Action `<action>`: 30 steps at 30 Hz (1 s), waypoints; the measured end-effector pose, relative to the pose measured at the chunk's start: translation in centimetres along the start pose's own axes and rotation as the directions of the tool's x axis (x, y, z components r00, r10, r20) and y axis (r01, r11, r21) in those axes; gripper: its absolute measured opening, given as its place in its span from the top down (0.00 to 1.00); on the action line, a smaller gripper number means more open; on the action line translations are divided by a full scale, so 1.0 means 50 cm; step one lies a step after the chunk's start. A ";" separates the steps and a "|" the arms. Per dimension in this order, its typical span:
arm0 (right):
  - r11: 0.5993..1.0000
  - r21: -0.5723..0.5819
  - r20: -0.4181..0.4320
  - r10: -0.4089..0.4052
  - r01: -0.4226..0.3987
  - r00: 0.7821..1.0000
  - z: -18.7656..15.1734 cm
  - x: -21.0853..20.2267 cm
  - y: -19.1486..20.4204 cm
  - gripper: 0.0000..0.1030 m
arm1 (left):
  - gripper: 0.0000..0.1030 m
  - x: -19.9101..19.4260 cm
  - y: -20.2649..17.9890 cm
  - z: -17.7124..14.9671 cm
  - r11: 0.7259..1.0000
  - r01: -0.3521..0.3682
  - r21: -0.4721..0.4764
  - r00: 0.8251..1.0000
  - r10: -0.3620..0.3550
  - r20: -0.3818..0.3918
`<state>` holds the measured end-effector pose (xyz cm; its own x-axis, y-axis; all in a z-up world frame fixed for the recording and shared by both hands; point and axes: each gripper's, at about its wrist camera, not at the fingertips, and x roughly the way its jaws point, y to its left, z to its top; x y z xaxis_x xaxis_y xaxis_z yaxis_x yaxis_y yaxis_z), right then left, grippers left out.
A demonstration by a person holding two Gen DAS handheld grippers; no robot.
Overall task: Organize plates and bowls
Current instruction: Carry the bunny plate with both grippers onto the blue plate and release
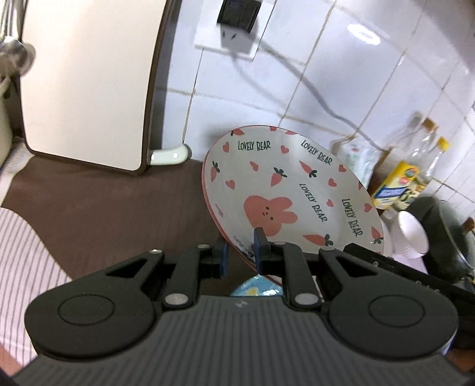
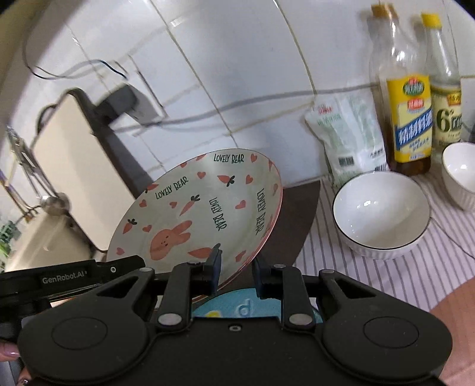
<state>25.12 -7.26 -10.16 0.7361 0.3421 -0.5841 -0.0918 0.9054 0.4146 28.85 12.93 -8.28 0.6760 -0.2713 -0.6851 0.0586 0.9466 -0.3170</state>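
A white plate with pink rabbit, carrots and "LOVELY BEAR" lettering (image 1: 285,190) is held tilted above the brown mat (image 1: 118,207). My left gripper (image 1: 242,252) is shut on its near rim. My right gripper (image 2: 236,271) is shut on the opposite rim of the same plate (image 2: 202,213). A blue patterned plate (image 2: 252,307) lies flat just below, also seen in the left wrist view (image 1: 256,289). A large white bowl (image 2: 381,213) and a smaller white bowl (image 2: 460,175) stand on the striped cloth at right.
A cream cutting board (image 1: 86,80) leans on the tiled wall at left. Two bottles (image 2: 406,98) and a white pouch (image 2: 350,133) stand at the back right. A dark pan (image 1: 448,237) sits far right. A wall socket with cable (image 1: 237,26) is above.
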 end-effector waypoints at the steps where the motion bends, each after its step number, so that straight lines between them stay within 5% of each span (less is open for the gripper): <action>1: 1.000 0.002 0.006 0.008 -0.008 1.000 0.000 -0.017 0.004 0.74 | 0.86 -0.018 -0.003 -0.002 1.000 0.004 -0.001 1.000 -0.004 0.003; 15: 1.000 0.022 0.007 -0.010 0.009 1.000 -0.087 -0.190 -0.006 0.74 | 0.85 -0.132 -0.035 -0.105 0.999 0.039 -0.025 0.996 -0.041 -0.076; 30: 0.996 0.047 -0.111 -0.068 0.073 0.992 -0.184 -0.182 -0.061 0.74 | 0.85 -0.081 -0.033 -0.208 0.999 0.015 -0.044 0.975 -0.025 -0.220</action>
<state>12.55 -10.84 -12.53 0.6618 0.3056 -0.6846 -0.0055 0.9151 0.4031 18.38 10.65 -11.81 0.4960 -0.3262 -0.8047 0.0365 0.9338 -0.3560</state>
